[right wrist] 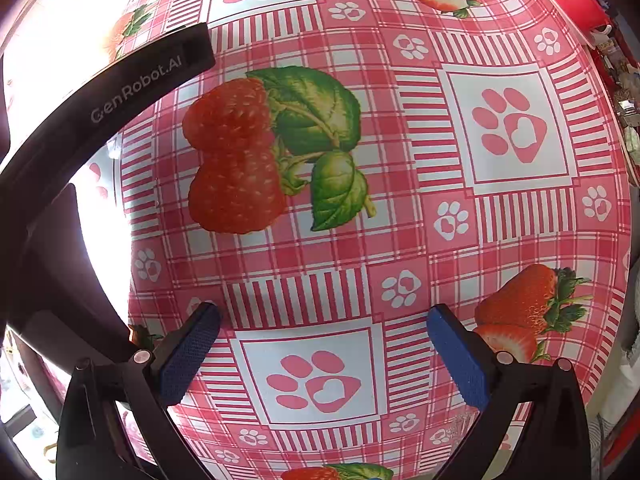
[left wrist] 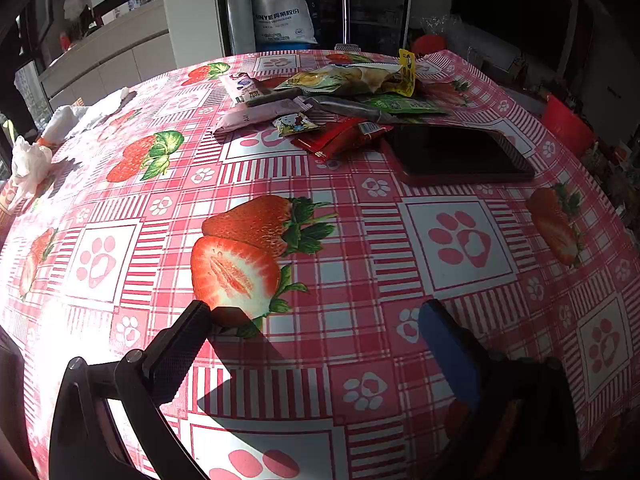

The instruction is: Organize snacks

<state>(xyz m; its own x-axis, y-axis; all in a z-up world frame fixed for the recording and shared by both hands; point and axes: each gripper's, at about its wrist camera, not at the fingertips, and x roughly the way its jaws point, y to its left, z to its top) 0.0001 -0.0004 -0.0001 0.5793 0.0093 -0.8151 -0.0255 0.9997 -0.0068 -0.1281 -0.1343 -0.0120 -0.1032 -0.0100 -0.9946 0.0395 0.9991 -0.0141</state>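
Observation:
A loose pile of snack packets [left wrist: 332, 96] lies at the far side of the table, on the pink strawberry tablecloth [left wrist: 360, 240]. It holds a green-yellow bag [left wrist: 340, 80], a pale pink packet [left wrist: 256, 116], a red packet [left wrist: 340, 138] and a small Hello Kitty packet [left wrist: 294, 123]. My left gripper [left wrist: 316, 320] is open and empty, low over the cloth, well short of the pile. My right gripper [right wrist: 324, 320] is open and empty, close above the tablecloth [right wrist: 320, 240]; no snacks show in its view.
A dark tablet [left wrist: 456, 152] lies just right of the pile. Crumpled white tissues [left wrist: 48, 136] sit at the table's left edge. A red box [left wrist: 568, 124] stands off the right edge. The other gripper's black body [right wrist: 100, 108] crosses the right wrist view's left side.

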